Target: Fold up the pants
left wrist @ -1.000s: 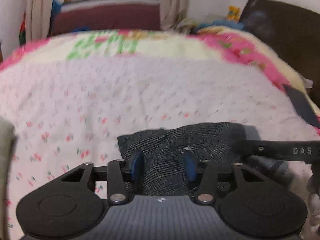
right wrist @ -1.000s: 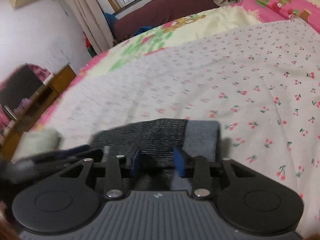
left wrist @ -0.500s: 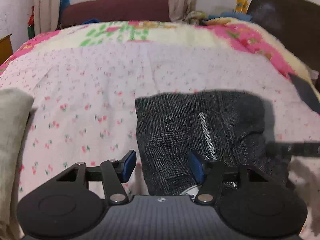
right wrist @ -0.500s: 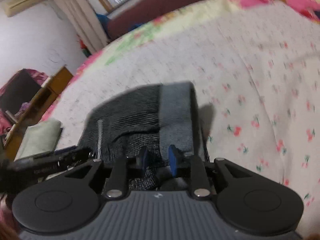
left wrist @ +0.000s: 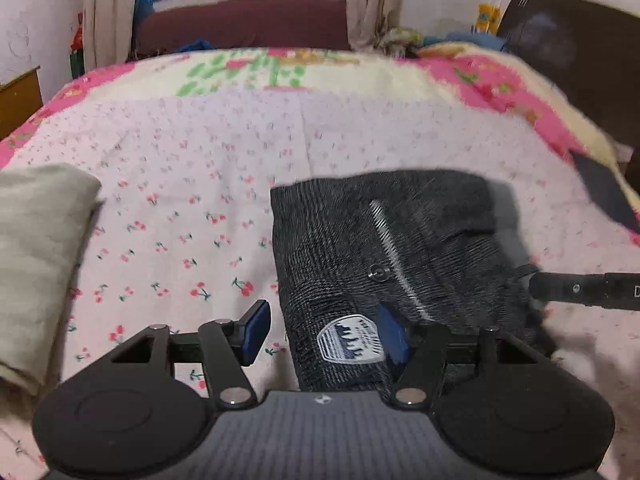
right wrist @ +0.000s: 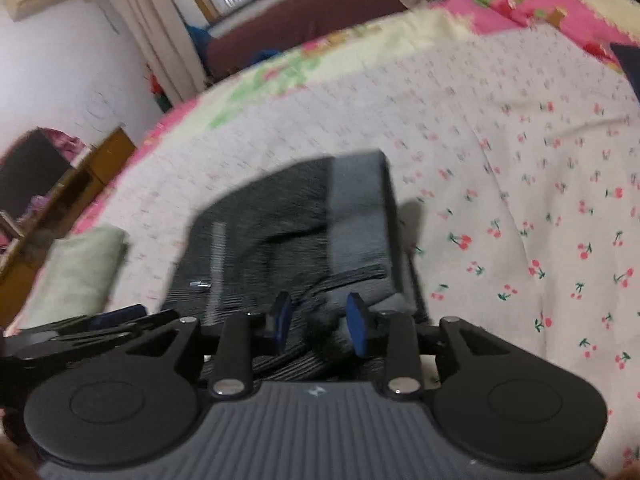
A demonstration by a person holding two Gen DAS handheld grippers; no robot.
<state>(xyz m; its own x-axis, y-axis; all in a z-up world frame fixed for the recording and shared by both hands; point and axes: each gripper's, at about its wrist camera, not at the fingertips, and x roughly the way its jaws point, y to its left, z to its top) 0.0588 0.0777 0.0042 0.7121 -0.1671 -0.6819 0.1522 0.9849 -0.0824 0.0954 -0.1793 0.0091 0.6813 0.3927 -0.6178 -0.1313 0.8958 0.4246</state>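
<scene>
Since a second earlier both grippers had pulled back and opened, and more of the folded pants [left wrist: 384, 248] showed; a folded beige cloth [left wrist: 36, 256] lay at the left on the cherry-print bedsheet [left wrist: 192, 184], well apart from the pants; a dark headboard [left wrist: 580, 60] stood at the far right; the pants lay folded just ahead of both claws; the left gripper [left wrist: 324, 330] gaped wide, astride their near-left corner with the badge; the right gripper [right wrist: 320, 320] stood moderately open over their near edge, gripping nothing.
</scene>
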